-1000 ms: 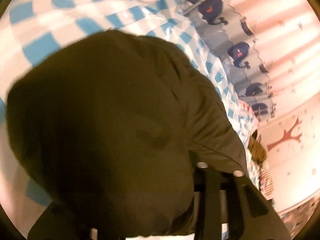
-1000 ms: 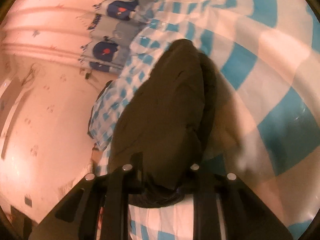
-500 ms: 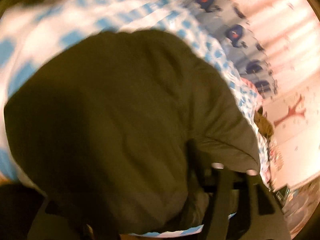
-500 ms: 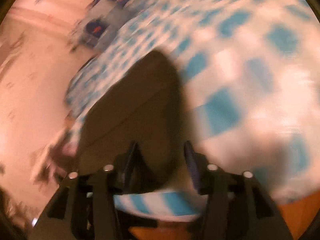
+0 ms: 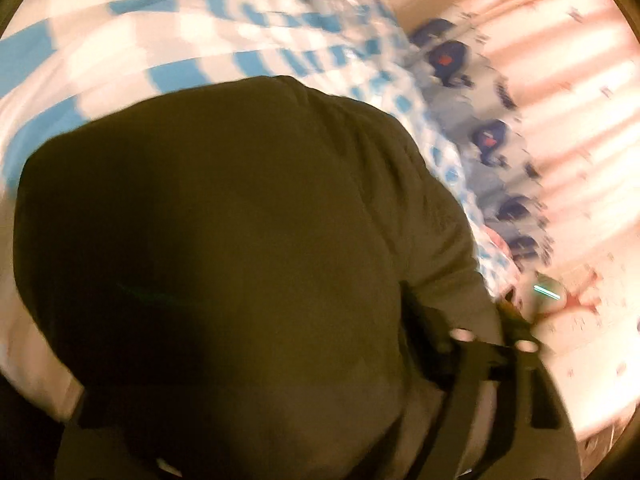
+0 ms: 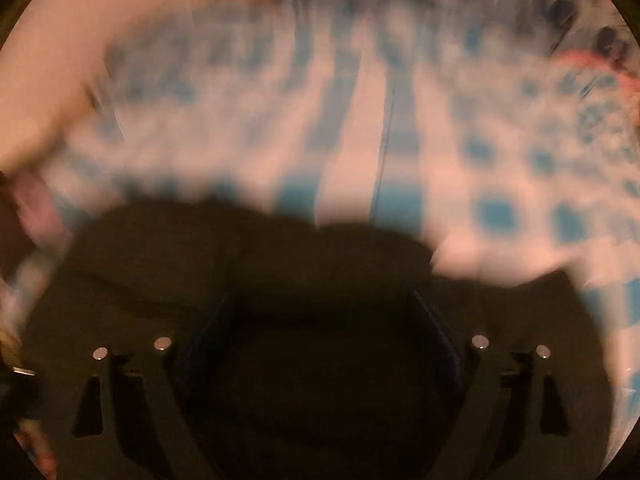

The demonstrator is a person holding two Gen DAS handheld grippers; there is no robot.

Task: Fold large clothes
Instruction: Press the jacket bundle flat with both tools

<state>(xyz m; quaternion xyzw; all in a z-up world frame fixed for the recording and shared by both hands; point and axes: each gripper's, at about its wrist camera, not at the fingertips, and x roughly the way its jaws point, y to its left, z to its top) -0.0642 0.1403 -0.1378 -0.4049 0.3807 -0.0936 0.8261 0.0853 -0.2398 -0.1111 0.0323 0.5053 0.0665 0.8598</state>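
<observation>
Dark olive garment (image 5: pixel 248 264) bunched on blue-and-white checked cloth (image 5: pixel 120 52); both views motion-blurred.

Right wrist view, nearest: right gripper (image 6: pixel 320 320) with fingers spread wide, having just been opening; garment (image 6: pixel 300 264) lies under and between them, pads not pressing it. Beyond, checked cloth (image 6: pixel 360 120) fills the upper frame. Left wrist view: left gripper (image 5: pixel 420 344) at lower right, one finger (image 5: pixel 436 328) visible, the other hidden under fabric; jaws were just closing slightly from a wider gap, but whether they pinch the garment I cannot tell. Garment fills centre and lower left. Farther, at right: whale-print fabric (image 5: pixel 480 120), then pink padded surface (image 5: pixel 580 100).
</observation>
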